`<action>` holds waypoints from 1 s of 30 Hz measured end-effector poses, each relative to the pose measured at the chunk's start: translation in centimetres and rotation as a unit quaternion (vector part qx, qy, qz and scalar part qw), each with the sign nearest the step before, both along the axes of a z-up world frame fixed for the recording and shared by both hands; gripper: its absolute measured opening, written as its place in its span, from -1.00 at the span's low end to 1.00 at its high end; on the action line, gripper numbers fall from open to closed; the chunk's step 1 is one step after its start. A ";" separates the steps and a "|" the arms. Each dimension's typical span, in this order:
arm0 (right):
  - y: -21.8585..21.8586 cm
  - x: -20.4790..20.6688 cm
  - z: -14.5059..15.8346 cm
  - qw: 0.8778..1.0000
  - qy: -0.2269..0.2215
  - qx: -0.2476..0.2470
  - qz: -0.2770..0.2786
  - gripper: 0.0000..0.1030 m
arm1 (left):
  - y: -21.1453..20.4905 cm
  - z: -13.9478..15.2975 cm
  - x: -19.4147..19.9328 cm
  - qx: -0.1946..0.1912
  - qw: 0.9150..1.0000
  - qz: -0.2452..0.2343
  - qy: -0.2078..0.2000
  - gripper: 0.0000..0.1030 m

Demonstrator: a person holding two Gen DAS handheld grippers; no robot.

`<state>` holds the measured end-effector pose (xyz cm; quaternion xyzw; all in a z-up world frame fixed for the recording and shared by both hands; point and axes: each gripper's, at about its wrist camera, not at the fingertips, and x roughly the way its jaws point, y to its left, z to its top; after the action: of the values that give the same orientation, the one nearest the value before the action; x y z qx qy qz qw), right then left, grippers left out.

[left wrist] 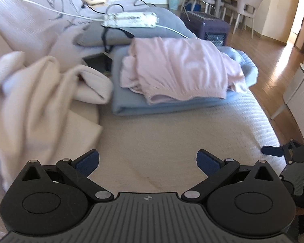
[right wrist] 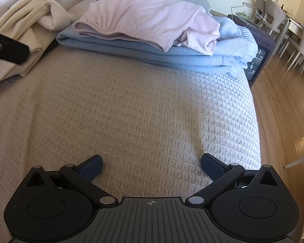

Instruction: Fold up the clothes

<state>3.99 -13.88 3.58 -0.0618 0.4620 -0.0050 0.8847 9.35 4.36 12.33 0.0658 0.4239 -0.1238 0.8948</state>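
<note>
Clothes wait behind the bare waffle bedcover: pink garment on the folded blue blanket, cream garment left of it, so my left gripper and right gripper hover spread wide, holding nothing.

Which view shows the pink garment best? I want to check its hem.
The right wrist view: the pink garment is sharp there, its ribbed hem facing the camera. The left wrist view shows it farther away and blurrier.
</note>
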 end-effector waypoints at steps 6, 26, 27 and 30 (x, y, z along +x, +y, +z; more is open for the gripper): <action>-0.1 -0.1 0.0 1.000 0.000 -0.001 0.000 1.00 | 2.2 0.2 -0.3 0.023 0.999 0.027 -0.003 1.00; -0.3 0.3 -0.5 1.000 0.014 0.003 -0.001 1.00 | 9.3 -0.3 -3.7 0.009 0.995 0.099 -0.002 1.00; -0.3 0.4 -0.5 1.000 0.015 0.003 -0.002 1.00 | 9.8 -0.4 -3.7 0.009 0.994 0.105 -0.002 1.00; -0.3 0.5 -0.6 1.000 0.016 0.004 -0.002 1.00 | 11.0 -0.6 -3.6 0.010 0.992 0.123 0.000 1.00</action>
<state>4.48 -14.17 2.95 -0.0577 0.4766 -0.0039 0.8772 5.75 15.38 11.72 0.0219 0.4297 -0.0091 0.9026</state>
